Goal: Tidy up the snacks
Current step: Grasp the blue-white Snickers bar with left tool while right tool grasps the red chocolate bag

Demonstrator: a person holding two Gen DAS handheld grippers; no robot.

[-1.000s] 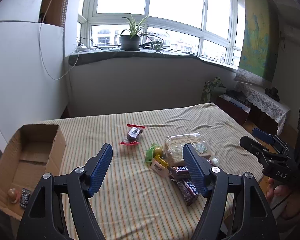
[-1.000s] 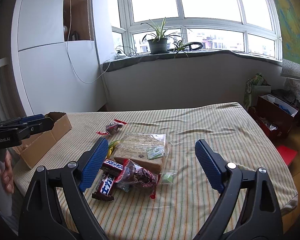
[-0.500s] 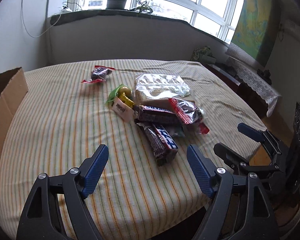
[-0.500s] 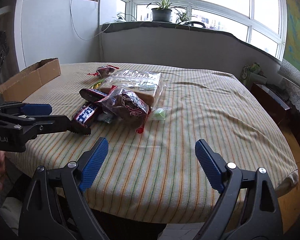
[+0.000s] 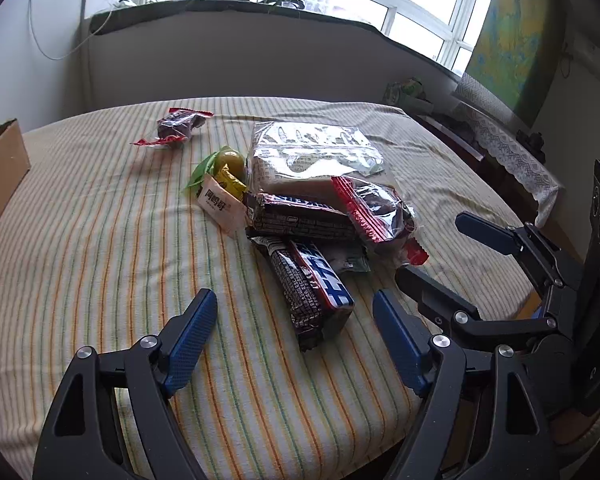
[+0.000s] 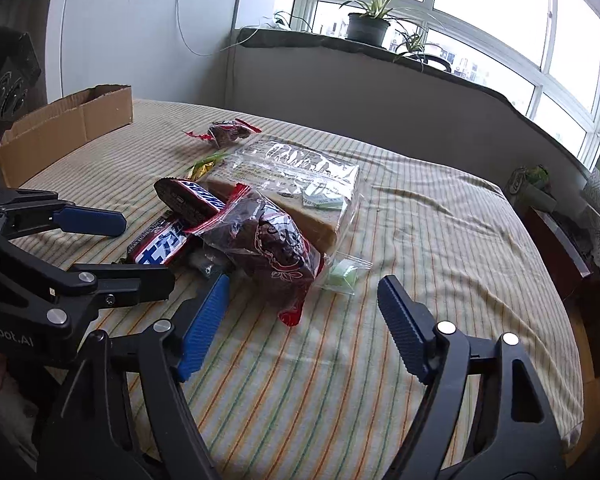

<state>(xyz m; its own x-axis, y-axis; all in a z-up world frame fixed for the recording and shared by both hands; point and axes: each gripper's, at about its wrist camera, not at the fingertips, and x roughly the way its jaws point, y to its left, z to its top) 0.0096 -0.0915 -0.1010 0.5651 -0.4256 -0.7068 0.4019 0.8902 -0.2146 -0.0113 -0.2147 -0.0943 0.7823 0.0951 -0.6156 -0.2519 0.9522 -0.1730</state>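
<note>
Striped tablecloth under bay window, your left gripper and right gripper both spread wide, snack pile just ahead.

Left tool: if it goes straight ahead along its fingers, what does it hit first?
Most likely the near end of the blue-striped chocolate bar, which lies between the open fingers of the left tool, slightly ahead. Depth is uncertain in fisheye.

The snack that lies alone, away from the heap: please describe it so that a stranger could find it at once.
On the striped tablecloth, look past the heap of snacks toward the window side. There, apart from the heap and nearer the cardboard box, lies a small dark snack in a clear wrapper with red ends. It alone touches no other snack; its lookalike lies on the heap.
</note>
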